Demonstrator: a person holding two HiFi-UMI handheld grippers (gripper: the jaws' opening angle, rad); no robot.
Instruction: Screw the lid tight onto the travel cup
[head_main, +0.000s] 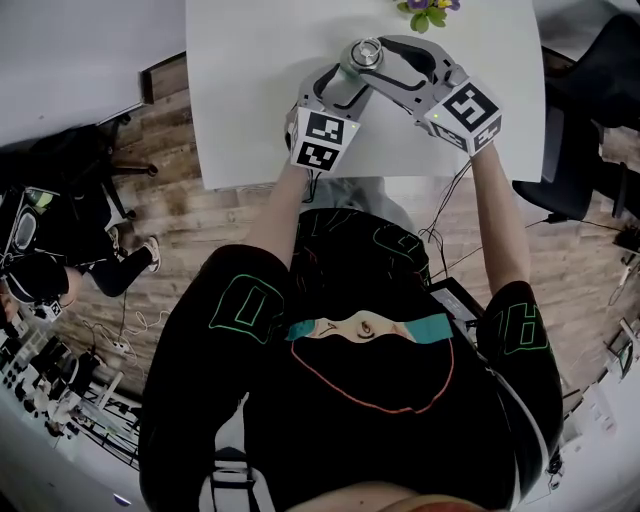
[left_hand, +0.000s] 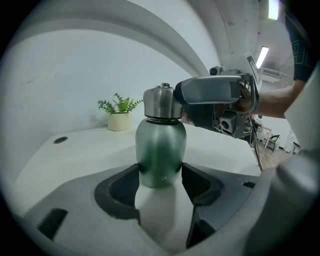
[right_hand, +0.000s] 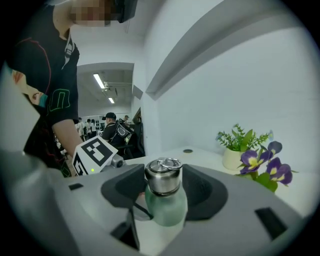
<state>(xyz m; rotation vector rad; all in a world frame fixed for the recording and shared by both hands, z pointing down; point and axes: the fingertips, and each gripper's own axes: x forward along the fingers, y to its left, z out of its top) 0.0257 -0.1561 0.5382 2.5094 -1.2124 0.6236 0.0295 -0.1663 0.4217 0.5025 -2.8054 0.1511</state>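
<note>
Left tool (left_hand: 161, 172) is pinching the green body of the travel cup (left_hand: 161, 145), which is standing upright on the white counter (head_main: 250, 100) near the potted plant (left_hand: 120, 115). Right tool (right_hand: 163, 187) is straddling the steel lid (right_hand: 163, 177), jaws spread just clear of it. Tightening seems to be pausing between twists; next, the right tool needs to be clamping the lid and turning it while the left is bracing the cup.

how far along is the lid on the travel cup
Done: lid sits on the travel cup, standing on the table. In hand: left gripper clamps the cup body; right gripper brackets the lid. Left: tightening; tightness can't be judged.
</note>
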